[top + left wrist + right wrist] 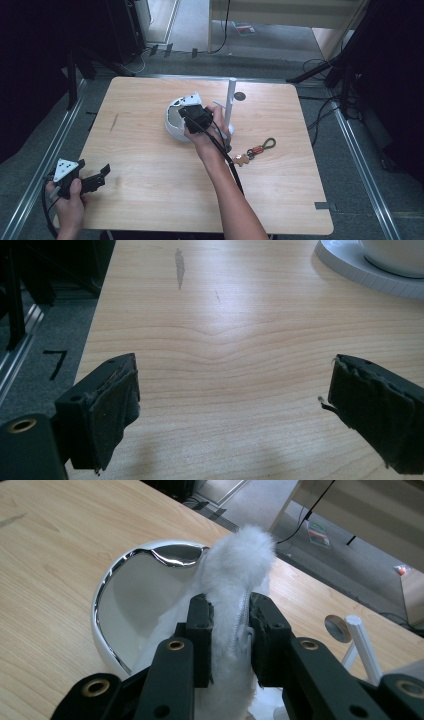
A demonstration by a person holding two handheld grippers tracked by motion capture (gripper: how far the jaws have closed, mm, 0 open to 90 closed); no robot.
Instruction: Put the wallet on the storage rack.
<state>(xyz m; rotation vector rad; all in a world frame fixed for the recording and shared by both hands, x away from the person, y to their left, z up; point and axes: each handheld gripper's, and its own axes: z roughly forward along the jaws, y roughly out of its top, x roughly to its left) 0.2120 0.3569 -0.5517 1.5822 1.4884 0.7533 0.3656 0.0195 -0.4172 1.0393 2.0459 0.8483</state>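
My right gripper (230,615) is shut on a white fluffy piece (240,555) that stands up between its pads. It hangs over a white rounded shell with a chrome rim (107,590). In the high view that gripper (196,116) sits over the shell (172,125) near the table's middle. My left gripper (100,177) rests low at the table's front left corner. Its jaws stand wide apart over bare wood (232,380) with nothing between them.
A white post on a small stand (230,107) rises just right of the shell. A keychain with a bear charm and a green loop (255,151) lies to the right of my forearm. A grey disc (240,96) sits behind the post.
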